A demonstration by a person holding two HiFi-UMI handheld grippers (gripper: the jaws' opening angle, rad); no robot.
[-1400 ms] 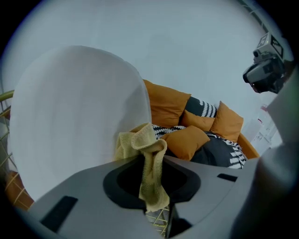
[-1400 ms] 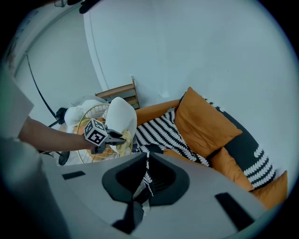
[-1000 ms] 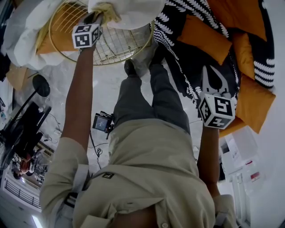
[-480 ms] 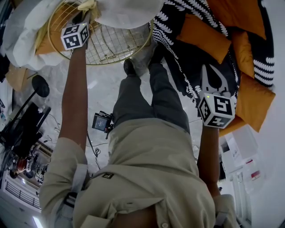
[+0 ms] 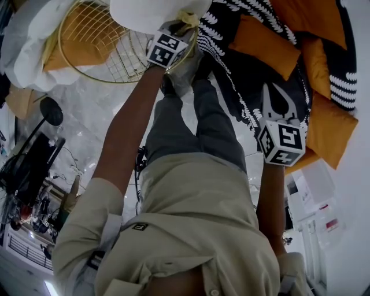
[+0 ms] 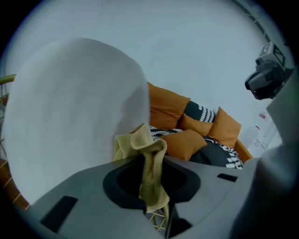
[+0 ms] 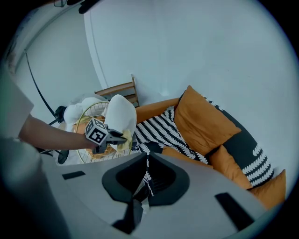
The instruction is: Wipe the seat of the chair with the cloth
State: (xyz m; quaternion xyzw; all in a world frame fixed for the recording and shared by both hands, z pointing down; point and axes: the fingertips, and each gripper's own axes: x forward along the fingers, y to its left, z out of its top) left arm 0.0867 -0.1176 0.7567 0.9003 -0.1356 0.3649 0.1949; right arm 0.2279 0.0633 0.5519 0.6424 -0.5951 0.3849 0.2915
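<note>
The chair (image 5: 110, 58) is a round gold wire basket with a white cushion (image 5: 156, 8) against its back. My left gripper (image 5: 184, 24) is at the chair's right rim, shut on a yellow cloth (image 5: 189, 17). In the left gripper view the cloth (image 6: 150, 161) hangs bunched from the jaws, beside the white cushion (image 6: 74, 121). The right gripper view shows the chair (image 7: 91, 119) and the cloth (image 7: 125, 141) from the side. My right gripper (image 5: 272, 92) hovers over the sofa, jaws together with nothing in them.
A sofa (image 5: 272, 58) with black-and-white striped fabric and orange cushions (image 5: 263, 43) fills the right side. The person's legs and shoes (image 5: 173, 87) stand between chair and sofa. Dark equipment and cables (image 5: 34, 162) lie on the pale floor to the left.
My left gripper has swept with the cloth from the chair's left rim across to its right rim. The right gripper has stayed where it was.
</note>
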